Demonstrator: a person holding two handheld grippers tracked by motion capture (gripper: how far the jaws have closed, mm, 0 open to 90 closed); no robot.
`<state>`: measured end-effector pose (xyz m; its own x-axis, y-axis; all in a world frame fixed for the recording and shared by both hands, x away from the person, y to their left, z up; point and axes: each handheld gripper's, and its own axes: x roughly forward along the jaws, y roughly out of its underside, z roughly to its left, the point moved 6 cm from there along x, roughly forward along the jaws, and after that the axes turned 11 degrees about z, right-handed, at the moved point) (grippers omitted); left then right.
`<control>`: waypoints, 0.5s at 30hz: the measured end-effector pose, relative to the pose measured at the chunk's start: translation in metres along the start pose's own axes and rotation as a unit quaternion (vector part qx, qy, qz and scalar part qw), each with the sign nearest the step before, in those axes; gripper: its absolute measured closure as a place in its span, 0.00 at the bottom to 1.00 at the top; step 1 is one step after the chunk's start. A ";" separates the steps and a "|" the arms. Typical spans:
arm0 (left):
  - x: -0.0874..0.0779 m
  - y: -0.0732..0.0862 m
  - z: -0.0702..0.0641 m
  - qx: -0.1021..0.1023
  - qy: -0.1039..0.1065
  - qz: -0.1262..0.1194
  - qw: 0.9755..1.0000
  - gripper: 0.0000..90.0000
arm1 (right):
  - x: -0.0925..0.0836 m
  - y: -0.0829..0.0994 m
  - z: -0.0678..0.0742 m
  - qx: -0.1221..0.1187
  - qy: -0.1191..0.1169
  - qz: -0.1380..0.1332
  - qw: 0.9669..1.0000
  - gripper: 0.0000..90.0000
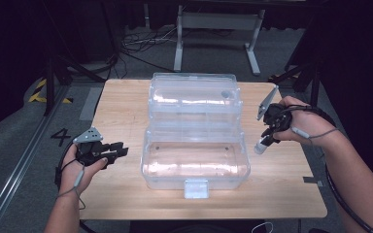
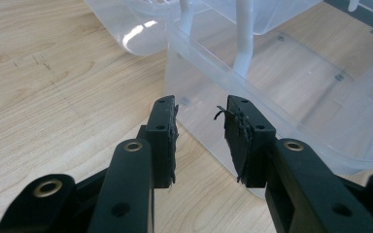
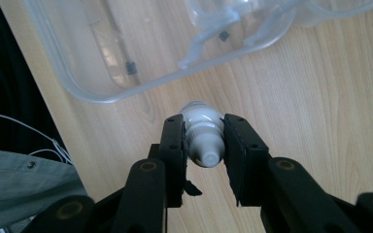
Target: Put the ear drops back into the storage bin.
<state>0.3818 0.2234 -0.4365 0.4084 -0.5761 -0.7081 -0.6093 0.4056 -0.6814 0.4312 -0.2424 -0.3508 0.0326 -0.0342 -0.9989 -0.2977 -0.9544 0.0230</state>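
A clear plastic box stands in the middle of the wooden table with its lid swung open toward the back. My right gripper hangs above the table just right of the box, shut on a small white bottle that points down. The right gripper view has that bottle squeezed between both pads, its nozzle toward the camera. Left of the box, my left gripper hovers low and open, nothing between its pads. From the left gripper view the gripper faces the box's near corner.
The table's wooden top stretches left of the box. A white latch tab sticks out at the box's front. Beyond the far edge stand white metal frame legs and cables on the floor.
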 end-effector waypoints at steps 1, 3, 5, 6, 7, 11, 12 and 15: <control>0.000 0.000 0.000 0.000 0.000 0.000 1.000 0.72 | -0.002 -0.001 0.002 -0.002 0.001 0.002 1.000 0.79; 0.000 0.000 0.000 0.000 0.000 0.000 1.000 0.72 | -0.005 -0.004 0.006 -0.006 0.006 0.004 1.000 0.79; 0.000 0.000 0.000 0.001 0.000 0.001 1.000 0.72 | -0.007 -0.005 0.010 -0.008 0.008 0.007 1.000 0.79; 0.000 0.000 0.000 0.001 0.000 0.001 1.000 0.72 | -0.007 -0.005 0.010 -0.008 0.008 0.007 1.000 0.79; 0.000 0.000 0.000 0.001 0.001 0.000 1.000 0.72 | -0.008 -0.006 0.011 -0.007 0.008 0.010 1.000 0.79; 0.000 0.000 0.000 0.000 0.000 0.001 1.000 0.72 | -0.014 -0.008 0.018 -0.010 0.010 0.009 1.000 0.79; 0.000 0.000 0.000 0.001 0.000 0.001 1.000 0.72 | -0.016 -0.008 0.020 -0.012 0.010 0.007 1.000 0.79; 0.001 0.000 0.000 0.002 0.002 0.002 1.000 0.72 | -0.019 -0.011 0.026 -0.016 0.006 0.004 1.000 0.79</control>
<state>0.3818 0.2224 -0.4374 0.4031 -0.5765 -0.7107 -0.6091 0.4106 -0.6785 0.4092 -0.2241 -0.3327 0.0424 -0.0448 -0.9981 -0.2666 -0.9633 0.0319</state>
